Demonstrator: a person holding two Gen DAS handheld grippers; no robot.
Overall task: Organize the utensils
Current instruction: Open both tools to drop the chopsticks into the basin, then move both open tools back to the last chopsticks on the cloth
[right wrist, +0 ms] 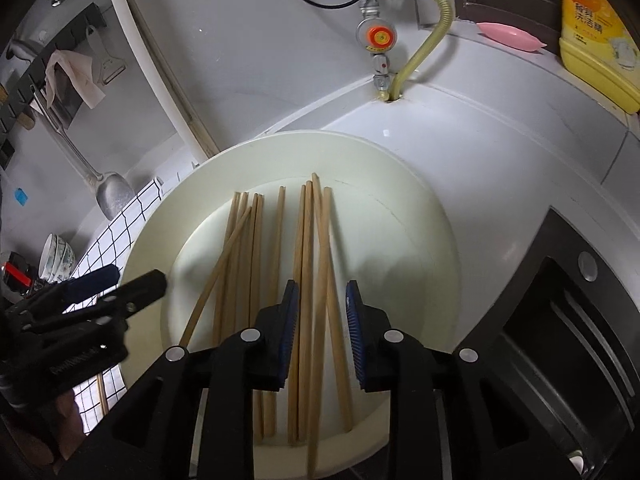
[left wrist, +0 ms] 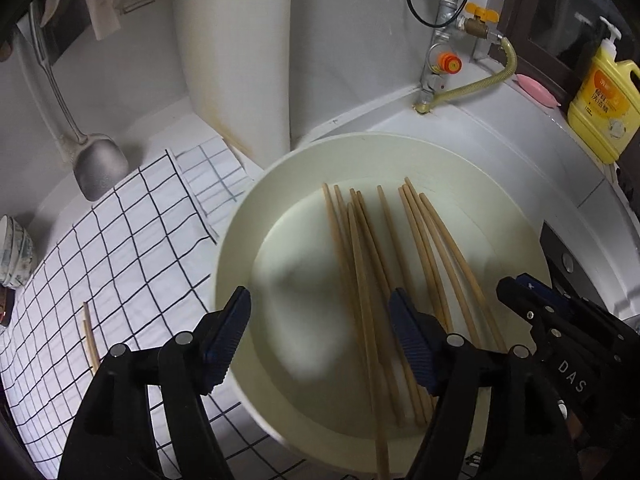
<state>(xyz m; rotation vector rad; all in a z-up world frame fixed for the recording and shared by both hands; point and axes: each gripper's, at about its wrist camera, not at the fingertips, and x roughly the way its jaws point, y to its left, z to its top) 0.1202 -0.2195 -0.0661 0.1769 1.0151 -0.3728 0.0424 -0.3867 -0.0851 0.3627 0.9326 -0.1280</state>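
Note:
Several wooden chopsticks (left wrist: pixel 420 240) (right wrist: pixel 256 240) lie side by side in a cream round plate (left wrist: pixel 248 200) (right wrist: pixel 420 200) on the white counter. My left gripper (left wrist: pixel 320 308) hovers over the plate's near left part, jaws wide open, with one blurred chopstick running under the gap near its right finger. My right gripper (right wrist: pixel 322 292) stands over the near middle of the plate, open a little. A few chopsticks pass between its blue pads (right wrist: pixel 292 320), and a gap shows beside the right pad. Two more chopsticks (left wrist: pixel 90 340) rest on the checked cloth (left wrist: pixel 120 240).
A metal spatula (left wrist: pixel 100 168) hangs at the left wall. Stacked bowls (left wrist: pixel 14 252) stand at the far left. Behind the plate are a gas valve with a hose (left wrist: pixel 448 64), a pink soap dish (left wrist: pixel 536 90) and a yellow detergent bottle (left wrist: pixel 604 108). A dark stove (right wrist: pixel 560 340) borders the right.

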